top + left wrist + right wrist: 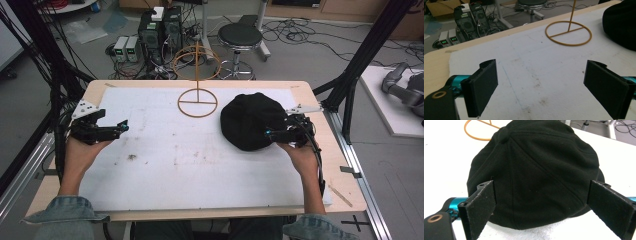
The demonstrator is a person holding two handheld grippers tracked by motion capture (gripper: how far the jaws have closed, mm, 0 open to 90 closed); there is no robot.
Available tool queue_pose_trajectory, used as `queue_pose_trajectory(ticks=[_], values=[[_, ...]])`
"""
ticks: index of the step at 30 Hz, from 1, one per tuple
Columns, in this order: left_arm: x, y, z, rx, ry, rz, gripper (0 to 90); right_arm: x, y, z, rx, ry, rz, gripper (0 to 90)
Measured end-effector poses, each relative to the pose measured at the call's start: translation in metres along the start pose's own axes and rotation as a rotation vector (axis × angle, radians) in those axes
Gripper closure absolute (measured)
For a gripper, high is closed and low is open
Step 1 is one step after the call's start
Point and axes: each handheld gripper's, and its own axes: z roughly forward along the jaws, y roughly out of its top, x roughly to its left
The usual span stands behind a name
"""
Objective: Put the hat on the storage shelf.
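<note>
A black cloth cap lies crown-up on the right half of the white mat; the right gripper view shows it close up. My right gripper is at the cap's near right edge, open, its two jaws spread either side of the cap's rim. A yellow wire stand with a ring base and an upright rod stands at the mat's far middle, also seen in the left gripper view. My left gripper hovers open over the mat's left side, nothing between its jaws.
The wooden table borders the mat. Behind the table on the floor are computer cases, a black stool and many cables. Black frame posts rise at both sides.
</note>
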Motion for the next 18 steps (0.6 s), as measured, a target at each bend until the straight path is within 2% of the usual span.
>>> queue_pose_trajectory(ticks=[4, 6, 8, 10, 14, 18], values=[[0.0, 0.0, 0.001, 0.011, -0.001, 0.001, 12.3, 0.002, 0.002, 0.003, -0.016, 0.011, -0.005, 8.5], [-0.001, 0.0, 0.001, 0.006, -0.007, -0.004, 12.3, 0.004, 0.004, 0.004, -0.044, 0.049, 0.011, 8.5], [-0.001, 0.0, 0.0, 0.005, -0.007, -0.004, 12.3, 0.006, 0.006, 0.007, -0.061, 0.056, 0.005, 9.9], [0.0, 0.0, 0.0, 0.006, -0.009, -0.003, 12.3, 0.008, 0.008, 0.01, -0.076, 0.058, -0.014, 12.7], [0.001, -0.001, 0.0, 0.007, -0.009, -0.005, 12.4, 0.01, 0.013, 0.02, -0.102, 0.075, -0.023, 12.7], [0.001, -0.001, 0.0, 0.008, -0.01, -0.008, 12.3, 0.013, 0.016, 0.031, -0.122, 0.063, -0.038, 12.6]])
